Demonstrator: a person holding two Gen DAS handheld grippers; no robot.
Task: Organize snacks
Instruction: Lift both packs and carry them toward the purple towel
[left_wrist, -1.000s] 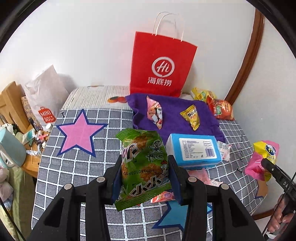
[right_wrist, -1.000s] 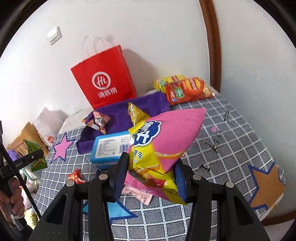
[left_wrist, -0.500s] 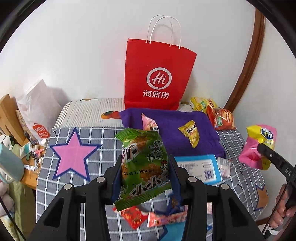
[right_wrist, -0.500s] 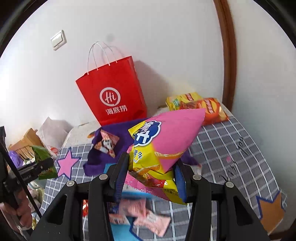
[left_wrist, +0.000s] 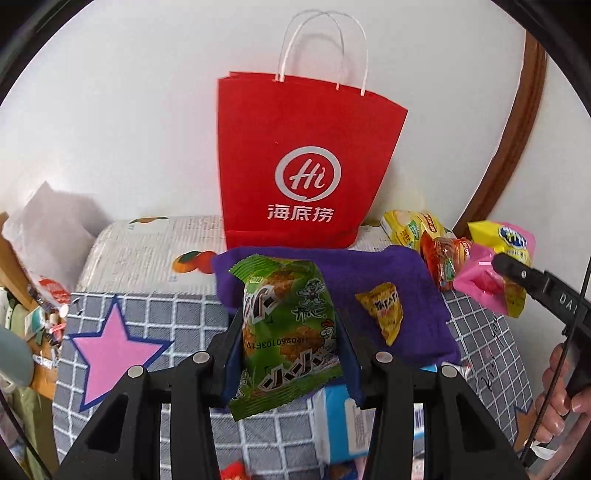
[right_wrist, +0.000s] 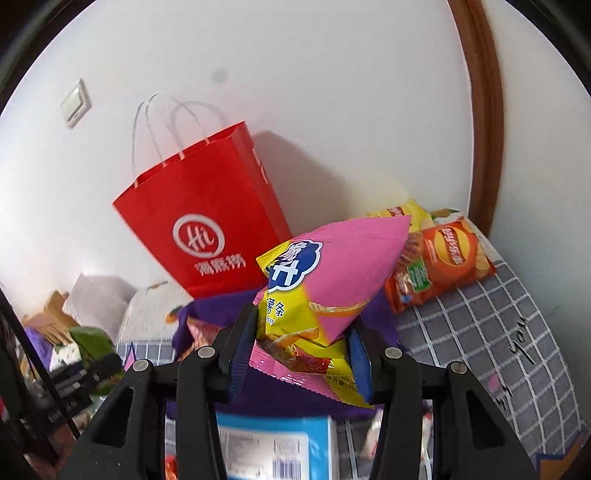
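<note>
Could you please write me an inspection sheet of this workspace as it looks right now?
Surface: checked grey cover with star patches; a purple cloth lies at the back.
Job's things: green packet in the left gripper; pink-yellow packet in the right gripper; small yellow packet on the cloth; chip bags by the wall; blue box near the front.
Clutter: red paper bag upright against the wall; white bag and oddments at the left.
Grippers: left gripper shut on the green packet; right gripper shut on the pink-yellow packet.
Cables: a thin black cable by the hand.
Surroundings: white wall, brown frame, wall switch.
</note>
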